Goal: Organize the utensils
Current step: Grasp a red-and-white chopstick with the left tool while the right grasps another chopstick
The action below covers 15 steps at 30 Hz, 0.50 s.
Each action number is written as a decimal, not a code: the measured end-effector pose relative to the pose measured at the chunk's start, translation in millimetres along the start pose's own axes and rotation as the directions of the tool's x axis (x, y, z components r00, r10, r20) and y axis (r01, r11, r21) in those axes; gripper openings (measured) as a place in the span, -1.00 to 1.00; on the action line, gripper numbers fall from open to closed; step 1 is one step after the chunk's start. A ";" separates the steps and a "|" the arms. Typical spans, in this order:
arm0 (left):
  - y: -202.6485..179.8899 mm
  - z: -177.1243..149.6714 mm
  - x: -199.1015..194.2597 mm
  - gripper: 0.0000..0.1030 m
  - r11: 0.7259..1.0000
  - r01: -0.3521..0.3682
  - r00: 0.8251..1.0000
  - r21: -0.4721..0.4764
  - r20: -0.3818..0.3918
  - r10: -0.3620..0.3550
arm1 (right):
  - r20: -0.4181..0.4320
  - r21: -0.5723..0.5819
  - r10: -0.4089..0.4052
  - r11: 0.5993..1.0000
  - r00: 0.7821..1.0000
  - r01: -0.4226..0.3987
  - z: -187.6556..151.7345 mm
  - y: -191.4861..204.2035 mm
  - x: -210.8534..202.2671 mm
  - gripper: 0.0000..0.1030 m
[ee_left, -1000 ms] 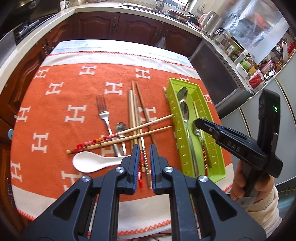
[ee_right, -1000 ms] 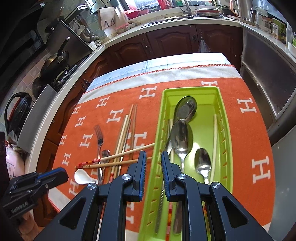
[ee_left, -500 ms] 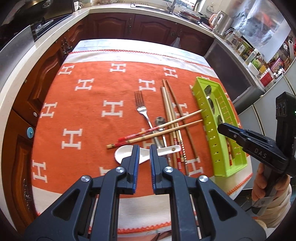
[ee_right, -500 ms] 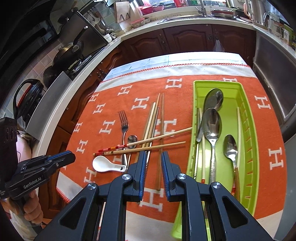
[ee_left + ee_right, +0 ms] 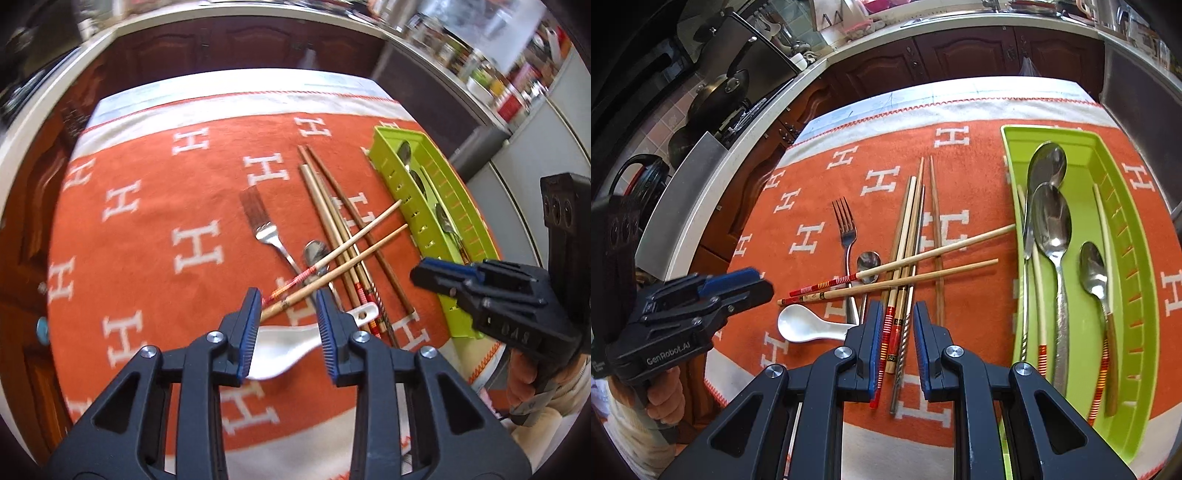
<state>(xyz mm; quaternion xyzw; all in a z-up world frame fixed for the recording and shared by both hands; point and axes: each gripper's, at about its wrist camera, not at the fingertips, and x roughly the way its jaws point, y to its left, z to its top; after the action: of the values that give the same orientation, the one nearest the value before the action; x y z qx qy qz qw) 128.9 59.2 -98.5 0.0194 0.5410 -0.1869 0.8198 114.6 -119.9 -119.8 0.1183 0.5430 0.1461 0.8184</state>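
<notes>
Your left gripper [image 5: 288, 317] hung over the near ends of the two crossed chopsticks [image 5: 894, 273], its jaws opening with nothing pressed between them; your right gripper [image 5: 895, 328] stood narrowly parted and empty above the banded ends of the chopstick bundle [image 5: 908, 229]. To do this pick well, I judged you should straddle only the striped ends of the crossed pair, clear of the white spoon [image 5: 809, 326] just below them, and close squarely across both sticks. That pair lay left of the tray [image 5: 1123, 229], long axis slanting crosswise, tips pointing at the tray's wall, striped ends away from it.
</notes>
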 end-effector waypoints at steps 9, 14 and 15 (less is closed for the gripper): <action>-11.6 22.5 60.3 -0.60 0.974 0.015 0.993 0.227 -0.114 0.011 | -0.018 0.055 0.007 0.998 1.000 -0.006 0.3 -6.4 21.4 -0.68; -17.3 26.0 78.6 -0.68 0.954 0.024 0.989 0.300 -0.145 0.020 | -0.030 0.060 0.007 0.998 1.000 -0.005 3.8 -6.6 30.5 -0.68; -18.7 27.0 79.8 -0.68 0.949 0.031 0.988 0.314 -0.152 0.018 | -0.032 0.062 0.005 0.998 0.999 -0.003 4.2 -6.7 32.4 -0.68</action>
<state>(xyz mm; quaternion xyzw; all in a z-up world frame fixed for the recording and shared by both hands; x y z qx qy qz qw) 174.0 12.8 -155.5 0.1629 0.5656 -0.2716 0.7615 131.1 -114.3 -148.3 0.1425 0.5603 0.1327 0.8051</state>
